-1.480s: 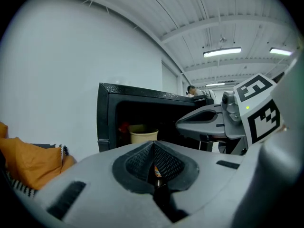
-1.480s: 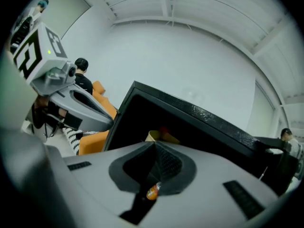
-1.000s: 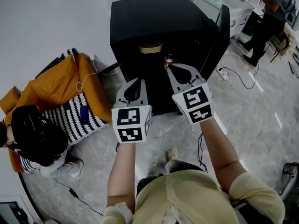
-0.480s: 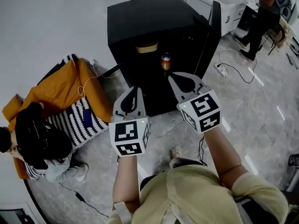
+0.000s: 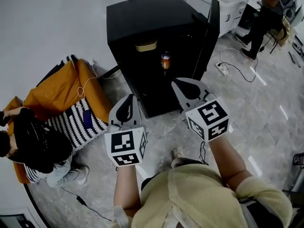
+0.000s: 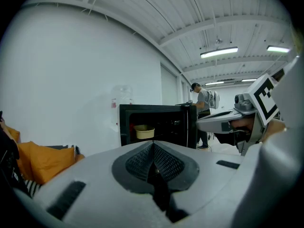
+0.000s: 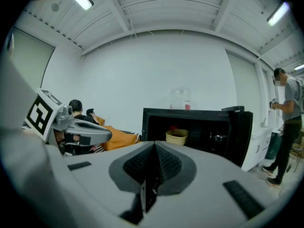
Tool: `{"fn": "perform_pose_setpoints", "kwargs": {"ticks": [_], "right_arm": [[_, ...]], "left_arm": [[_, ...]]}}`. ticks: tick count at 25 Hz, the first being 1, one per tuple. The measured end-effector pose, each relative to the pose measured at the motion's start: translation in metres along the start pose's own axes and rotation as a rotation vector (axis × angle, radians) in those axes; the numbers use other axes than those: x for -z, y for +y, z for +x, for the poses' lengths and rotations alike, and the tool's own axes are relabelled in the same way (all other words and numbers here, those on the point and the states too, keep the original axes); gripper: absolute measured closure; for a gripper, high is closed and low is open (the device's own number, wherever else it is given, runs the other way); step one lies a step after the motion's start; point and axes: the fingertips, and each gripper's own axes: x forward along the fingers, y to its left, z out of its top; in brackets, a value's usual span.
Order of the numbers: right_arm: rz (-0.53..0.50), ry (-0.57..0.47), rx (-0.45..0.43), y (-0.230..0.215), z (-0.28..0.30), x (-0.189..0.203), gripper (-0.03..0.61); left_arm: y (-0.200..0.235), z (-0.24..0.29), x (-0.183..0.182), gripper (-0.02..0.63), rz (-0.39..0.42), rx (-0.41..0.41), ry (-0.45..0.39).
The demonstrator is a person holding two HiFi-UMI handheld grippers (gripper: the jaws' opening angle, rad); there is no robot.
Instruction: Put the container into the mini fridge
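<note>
A black mini fridge (image 5: 142, 18) stands on the floor with its door (image 5: 211, 27) swung open to the right. Inside it on an upper shelf sits the tan container (image 5: 146, 45), also seen in the left gripper view (image 6: 142, 132) and the right gripper view (image 7: 176, 137). A small can (image 5: 165, 61) stands lower in the fridge opening. My left gripper (image 5: 128, 98) hangs shut and empty in front of the fridge, below and left of the opening. My right gripper (image 5: 178, 81) is shut and empty just below the can, apart from it.
A person (image 5: 33, 146) sits on an orange and striped cushion (image 5: 66, 94) left of the fridge. Another person (image 5: 266, 13) stands by a white counter (image 5: 228, 4) at the back right. A power strip and cables (image 5: 228, 70) lie on the floor right of the door.
Both grippers have drawn back from the fridge opening toward me. The right one was up beside the can and is now lower, apart from it. The container has stayed on its shelf.
</note>
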Motion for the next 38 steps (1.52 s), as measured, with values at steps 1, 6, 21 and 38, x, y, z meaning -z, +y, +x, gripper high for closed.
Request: {"fn": "perform_pose_setpoints", "kwargs": {"ticks": [1,6,21,38], "right_arm": [[0.003,0.001,-0.001,0.001,-0.002,0.001,0.55],[0.009,0.012,-0.004,0.005,-0.012,0.008,0.551],[0.038,0.026,-0.006,0.009,-0.028,0.018,0.551],[0.083,0.048,-0.032,0.009,-0.015,0.028,0.551]], "left_arm": [[-0.001,-0.002,0.001,0.591,0.001,0.001,0.001],[-0.001,-0.014,0.01,0.591,-0.001,-0.004,0.013],[-0.002,-0.03,0.019,0.591,-0.013,-0.005,0.025],[-0.004,-0.017,0.018,0.591,-0.016,0.01,0.041]]}}
